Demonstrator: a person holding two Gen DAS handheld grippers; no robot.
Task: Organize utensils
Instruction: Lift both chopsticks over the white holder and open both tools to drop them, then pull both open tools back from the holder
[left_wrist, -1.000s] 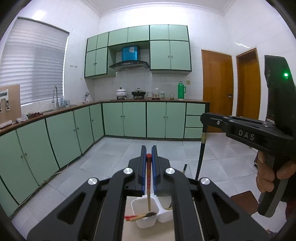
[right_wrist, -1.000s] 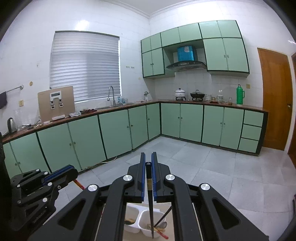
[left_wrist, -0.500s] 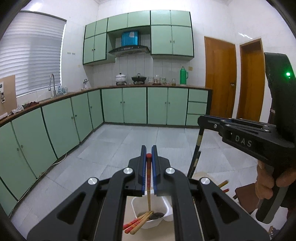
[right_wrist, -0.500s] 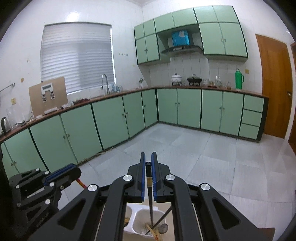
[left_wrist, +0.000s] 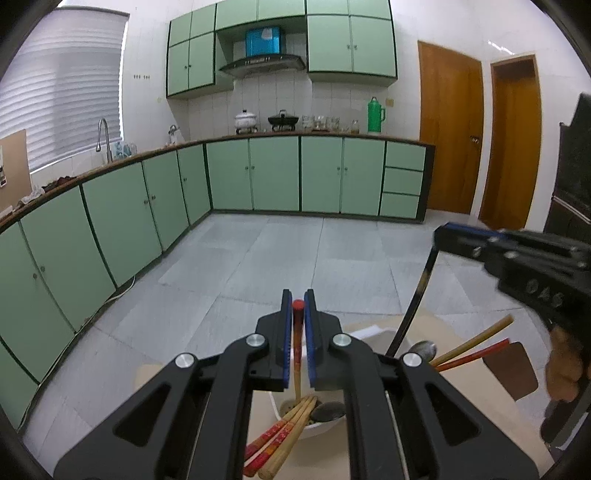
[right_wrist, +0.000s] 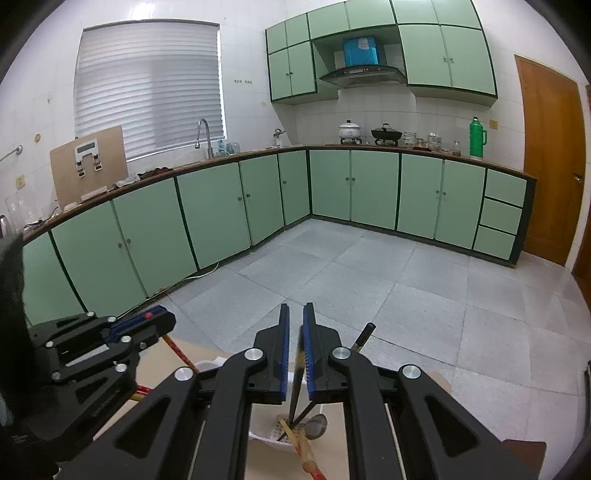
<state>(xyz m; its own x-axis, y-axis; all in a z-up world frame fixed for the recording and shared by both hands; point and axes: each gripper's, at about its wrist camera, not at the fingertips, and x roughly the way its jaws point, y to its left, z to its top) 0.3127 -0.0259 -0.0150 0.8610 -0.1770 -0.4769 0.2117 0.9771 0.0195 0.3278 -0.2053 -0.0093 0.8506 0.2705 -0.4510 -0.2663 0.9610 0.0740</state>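
**You are letting two chopsticks down into a holder that is already crowded.**
Your left gripper (left_wrist: 297, 325) is clenching the red-tipped chopstick (left_wrist: 297, 306) upright over the white holder (left_wrist: 369, 330). Its lower end is hanging just above the leaning chopsticks (left_wrist: 284, 439) and a spoon (left_wrist: 328, 410), so it may glance off them and tip out over the rim. Your right gripper (right_wrist: 294, 332) is standing slightly apart, with the dark chopstick (right_wrist: 295, 387) blurred and resting on one pad only; it may be dropping crooked and bouncing out.
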